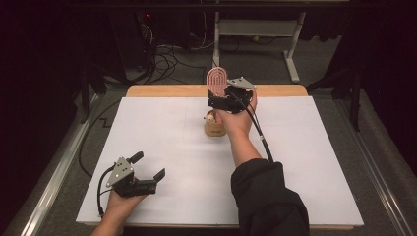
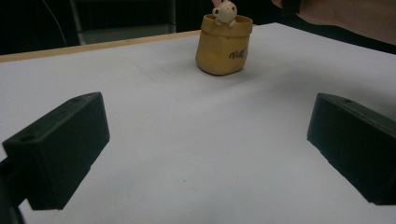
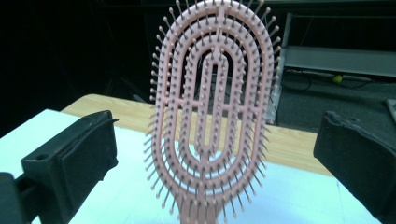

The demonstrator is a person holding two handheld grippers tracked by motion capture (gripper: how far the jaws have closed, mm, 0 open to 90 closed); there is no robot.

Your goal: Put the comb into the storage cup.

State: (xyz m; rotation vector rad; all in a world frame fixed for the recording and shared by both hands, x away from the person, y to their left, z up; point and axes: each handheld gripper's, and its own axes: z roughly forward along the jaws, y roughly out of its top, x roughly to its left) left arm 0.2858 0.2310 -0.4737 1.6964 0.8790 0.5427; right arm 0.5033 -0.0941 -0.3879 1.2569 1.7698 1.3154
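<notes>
A pink oval hairbrush (image 1: 216,80) stands upright at the far middle of the table, its bristles facing me in the right gripper view (image 3: 215,107). My right gripper (image 1: 220,96) is open, its jaws wide on either side of the brush head without touching it (image 3: 215,154). Just in front sits a tan pot (image 1: 215,129) with a small cream figure (image 2: 225,11) at its rim; the brush's handle is hidden behind the hand. My left gripper (image 1: 149,165) rests open near the front left, pointing at the pot (image 2: 224,44) with nothing between its jaws.
A white sheet (image 1: 162,142) covers the wooden table (image 1: 167,90). Beyond the far edge are a metal desk frame (image 1: 290,46) and loose cables (image 1: 167,56) on the floor. A dark sleeve (image 1: 268,196) reaches in from the front.
</notes>
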